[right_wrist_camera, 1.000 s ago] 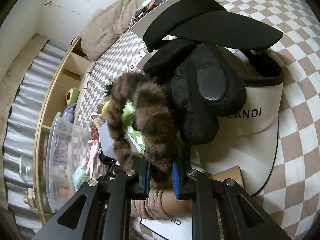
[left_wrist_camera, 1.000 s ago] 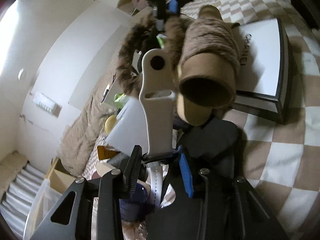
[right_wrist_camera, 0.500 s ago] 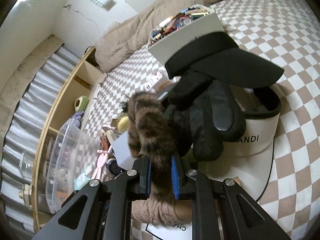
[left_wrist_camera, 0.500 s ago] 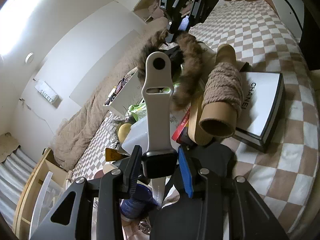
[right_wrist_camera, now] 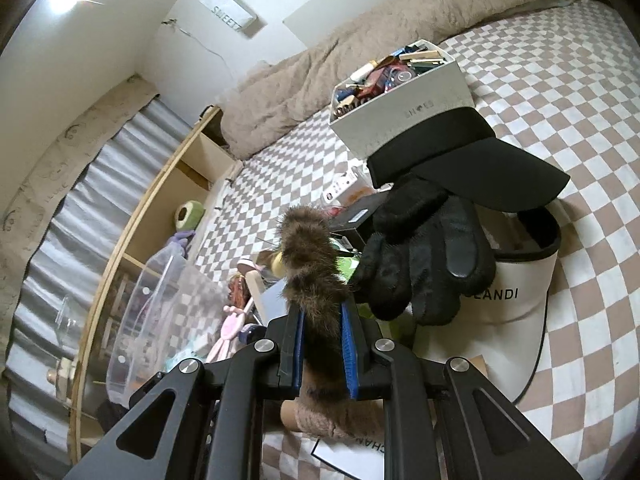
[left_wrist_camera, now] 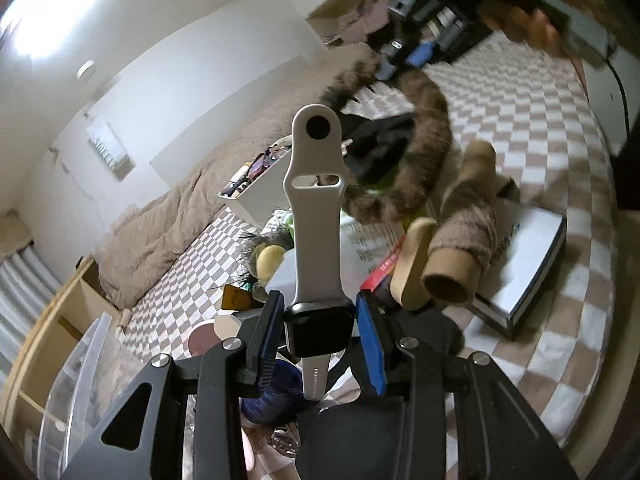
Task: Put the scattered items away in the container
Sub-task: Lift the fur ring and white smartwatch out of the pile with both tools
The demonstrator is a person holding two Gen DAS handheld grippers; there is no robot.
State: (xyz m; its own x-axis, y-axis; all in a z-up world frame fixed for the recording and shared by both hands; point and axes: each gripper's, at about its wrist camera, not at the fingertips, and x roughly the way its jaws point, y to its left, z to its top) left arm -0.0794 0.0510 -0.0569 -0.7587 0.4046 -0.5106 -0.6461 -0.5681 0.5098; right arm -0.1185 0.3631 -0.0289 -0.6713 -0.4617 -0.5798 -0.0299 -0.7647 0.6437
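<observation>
My left gripper (left_wrist_camera: pixel 318 334) is shut on a smartwatch (left_wrist_camera: pixel 318 330) with a beige strap (left_wrist_camera: pixel 316 208) that stands upright, held above the bed. My right gripper (right_wrist_camera: pixel 322 344) is shut on a brown furry band (right_wrist_camera: pixel 310 264) and holds it lifted; the band also shows in the left wrist view (left_wrist_camera: pixel 424 160), hanging from the right gripper (left_wrist_camera: pixel 404 60). A white box (right_wrist_camera: pixel 404 108) full of small items stands on the checkered bed, also in the left wrist view (left_wrist_camera: pixel 256 196). A clear plastic bin (right_wrist_camera: pixel 152 308) sits at the left.
A black visor (right_wrist_camera: pixel 468 164), black gloves (right_wrist_camera: pixel 424 256) and a white visor cap (right_wrist_camera: pixel 516 296) lie on the bed. A twine spool (left_wrist_camera: pixel 460 248) rests on a white Chanel box (left_wrist_camera: pixel 532 256). A brown blanket (right_wrist_camera: pixel 360 48) lies behind. Wooden shelves (right_wrist_camera: pixel 160 208) stand at left.
Both grippers have risen away from the pile. The furry band has lifted off the gloves. The watch is carried higher and farther from the spool.
</observation>
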